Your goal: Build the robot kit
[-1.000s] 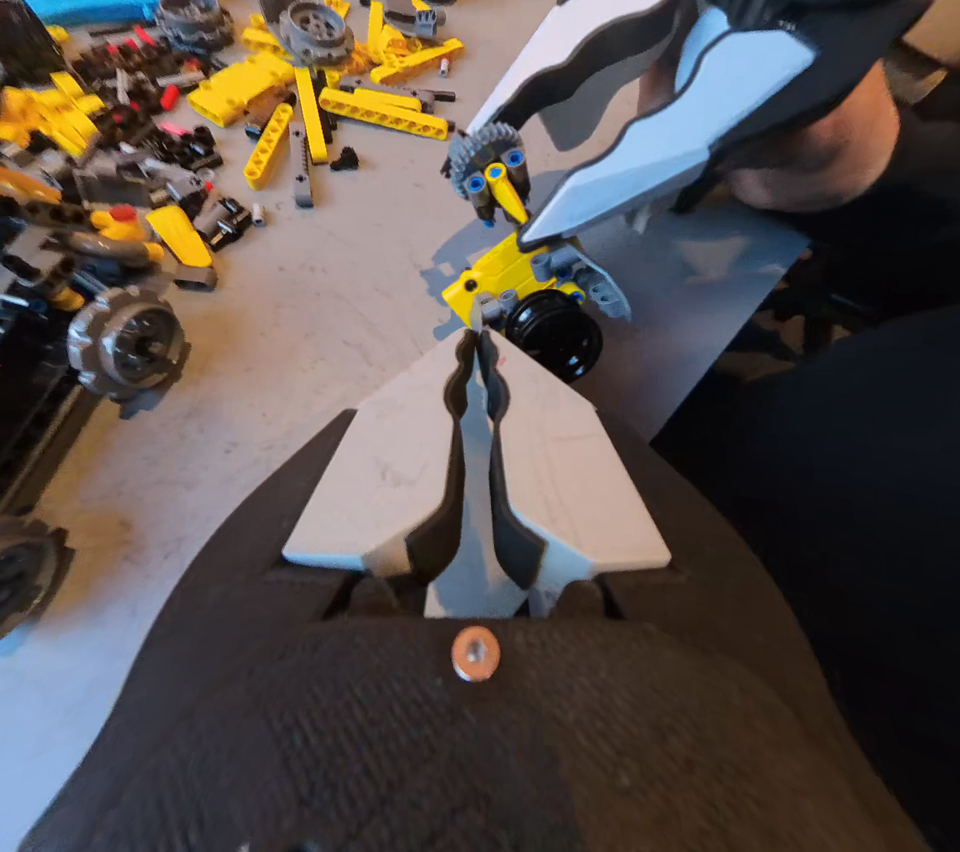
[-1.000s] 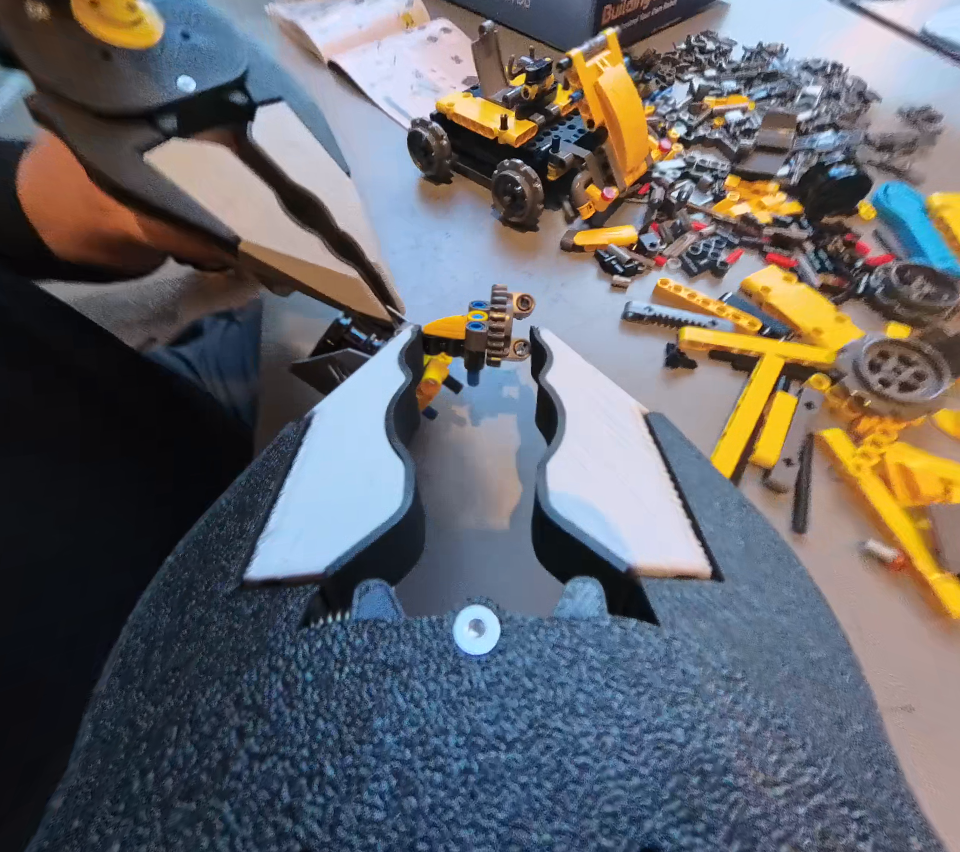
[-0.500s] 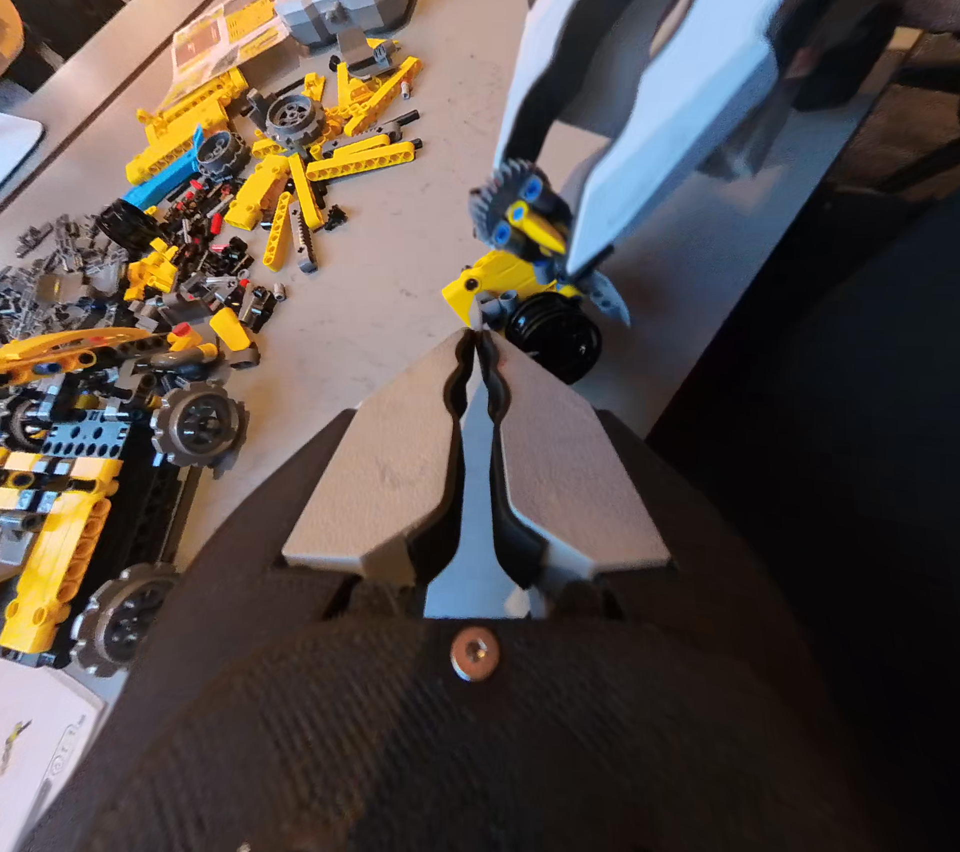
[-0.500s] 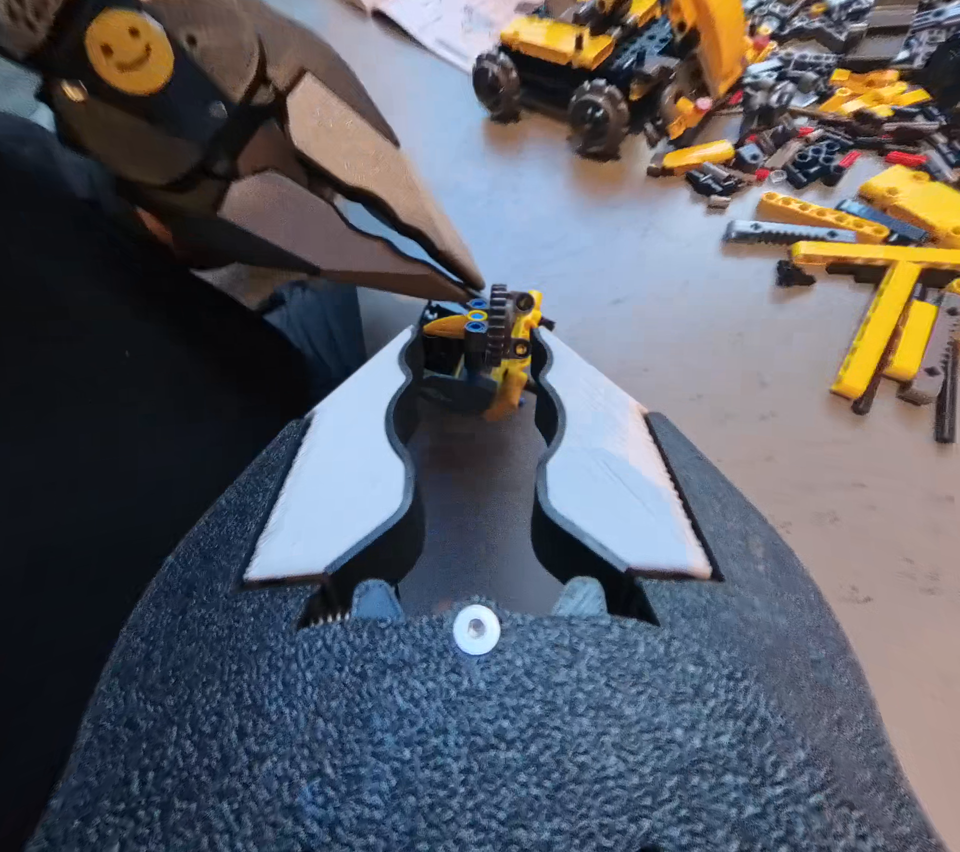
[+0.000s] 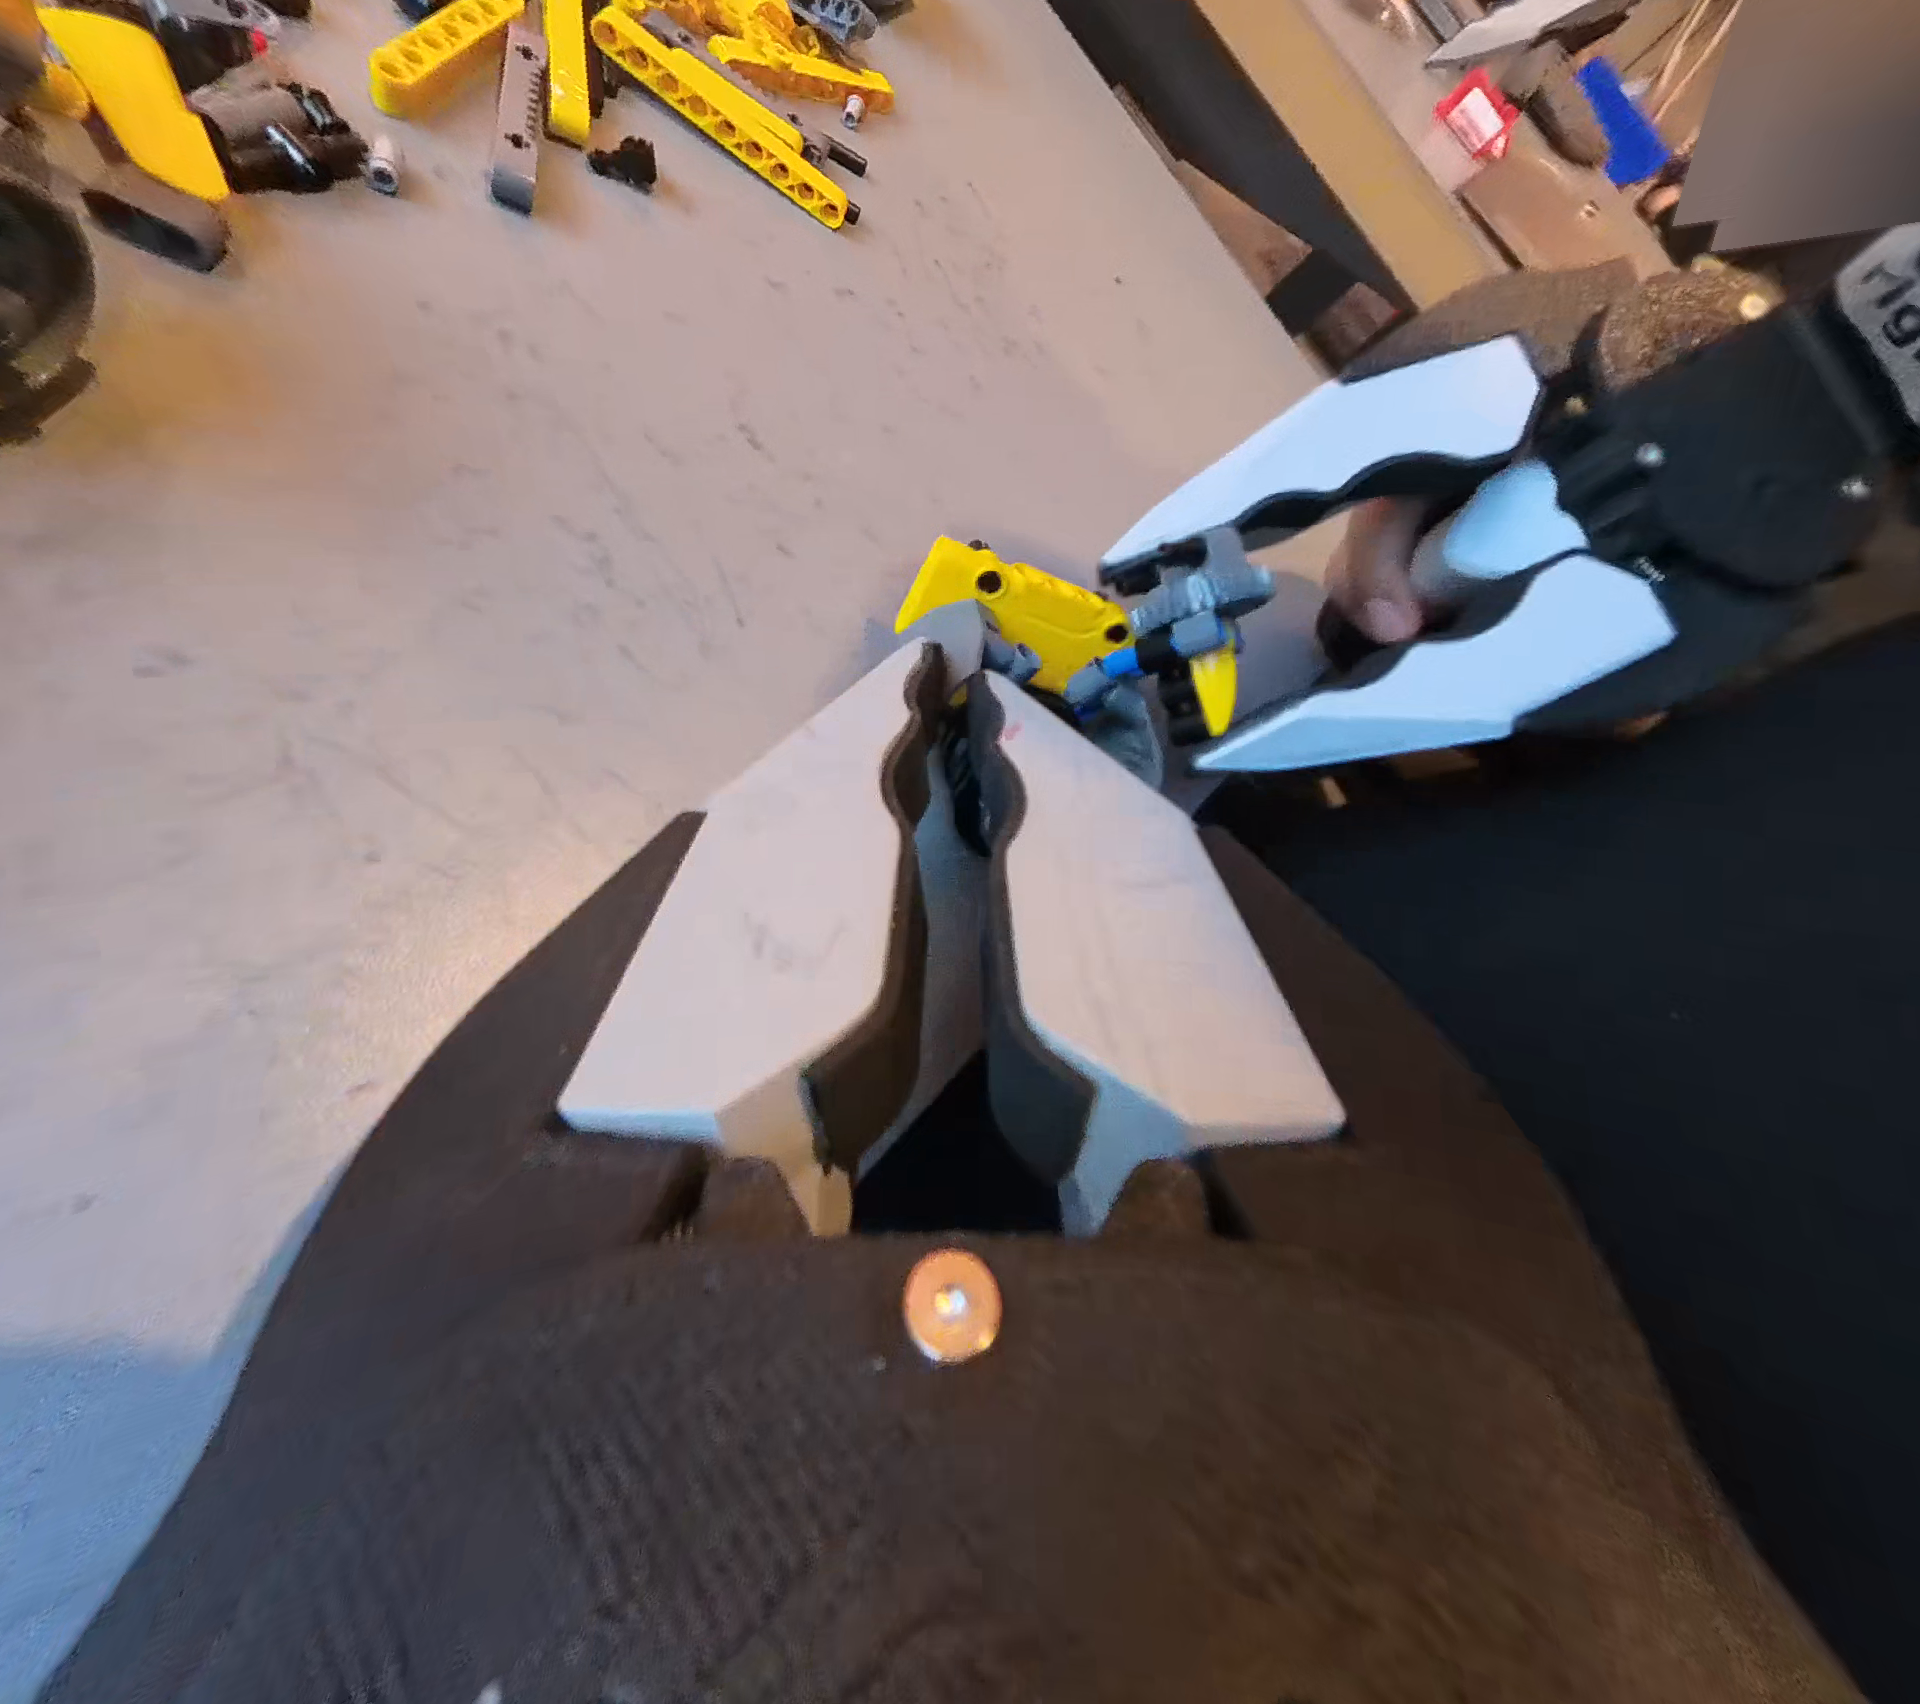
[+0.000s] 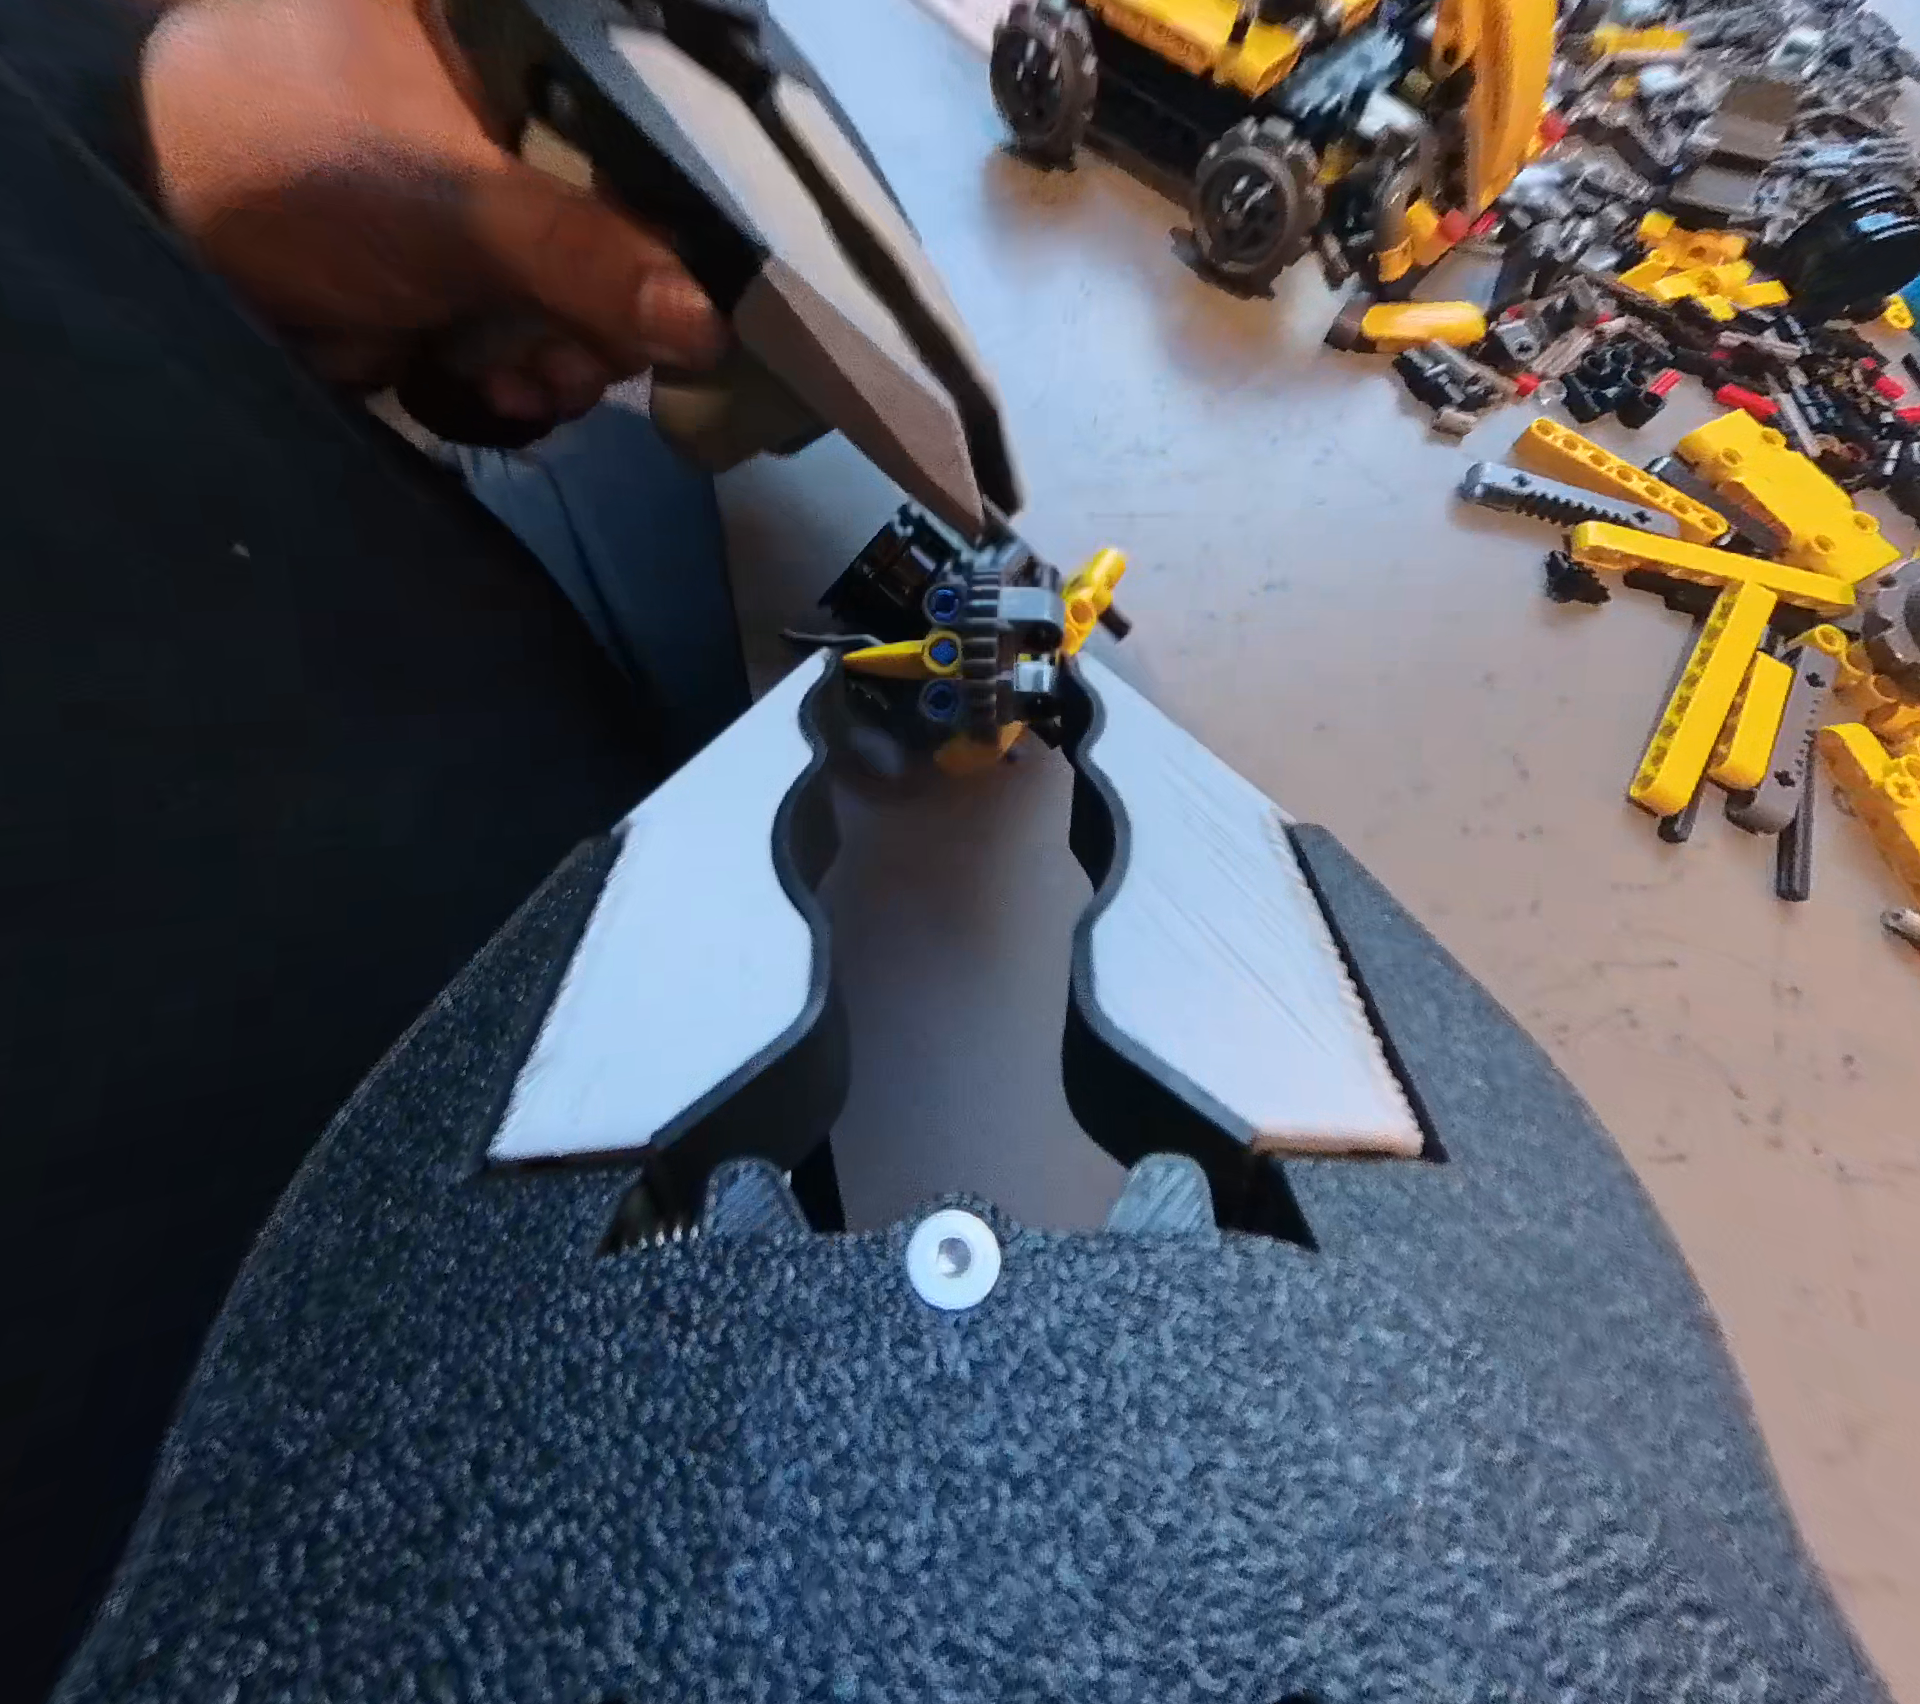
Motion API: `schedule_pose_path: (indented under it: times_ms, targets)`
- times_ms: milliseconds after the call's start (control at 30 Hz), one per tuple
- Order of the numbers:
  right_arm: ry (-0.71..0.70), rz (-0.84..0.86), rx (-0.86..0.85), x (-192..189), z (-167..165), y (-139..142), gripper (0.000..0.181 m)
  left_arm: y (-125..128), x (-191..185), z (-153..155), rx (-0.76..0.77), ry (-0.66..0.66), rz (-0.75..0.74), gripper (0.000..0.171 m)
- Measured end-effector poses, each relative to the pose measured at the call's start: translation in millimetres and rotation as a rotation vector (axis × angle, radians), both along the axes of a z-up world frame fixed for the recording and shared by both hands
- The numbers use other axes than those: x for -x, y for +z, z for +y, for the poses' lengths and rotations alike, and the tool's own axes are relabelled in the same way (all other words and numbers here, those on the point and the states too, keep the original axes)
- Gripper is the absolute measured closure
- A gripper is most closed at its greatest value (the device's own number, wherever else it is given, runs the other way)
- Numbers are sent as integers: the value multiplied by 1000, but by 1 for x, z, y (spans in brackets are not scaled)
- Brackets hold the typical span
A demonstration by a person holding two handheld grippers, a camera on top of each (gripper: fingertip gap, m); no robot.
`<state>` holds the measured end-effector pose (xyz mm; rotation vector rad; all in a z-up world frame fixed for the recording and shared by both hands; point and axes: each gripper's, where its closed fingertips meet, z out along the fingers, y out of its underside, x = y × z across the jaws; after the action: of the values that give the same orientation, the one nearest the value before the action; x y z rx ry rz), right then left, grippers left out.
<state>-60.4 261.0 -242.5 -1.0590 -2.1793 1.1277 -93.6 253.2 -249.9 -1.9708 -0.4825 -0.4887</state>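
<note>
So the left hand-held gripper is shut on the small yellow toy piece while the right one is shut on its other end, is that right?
Not quite: the right hand-held gripper is open, its fingers spread on either side of the small yellow toy piece, as the right wrist view shows. The left hand-held gripper is indeed shut on it.

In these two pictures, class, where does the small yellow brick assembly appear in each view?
Left wrist view: small yellow brick assembly just right of centre, beyond the fingertips.
Right wrist view: centre, at the fingertips.
Shared landmark: long yellow beams on the table.
</note>
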Motion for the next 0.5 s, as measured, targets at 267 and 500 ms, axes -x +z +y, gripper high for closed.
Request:
schedule_pose_path:
  times_ms: [267, 500]
  targets:
    - [-189, -111, 273, 12, 70, 3, 141, -4, 1, 1, 63, -78, 181, 171]
    - [-163, -224, 47, 15, 80, -32, 139, -2, 7, 2, 83, -73, 328, 171]
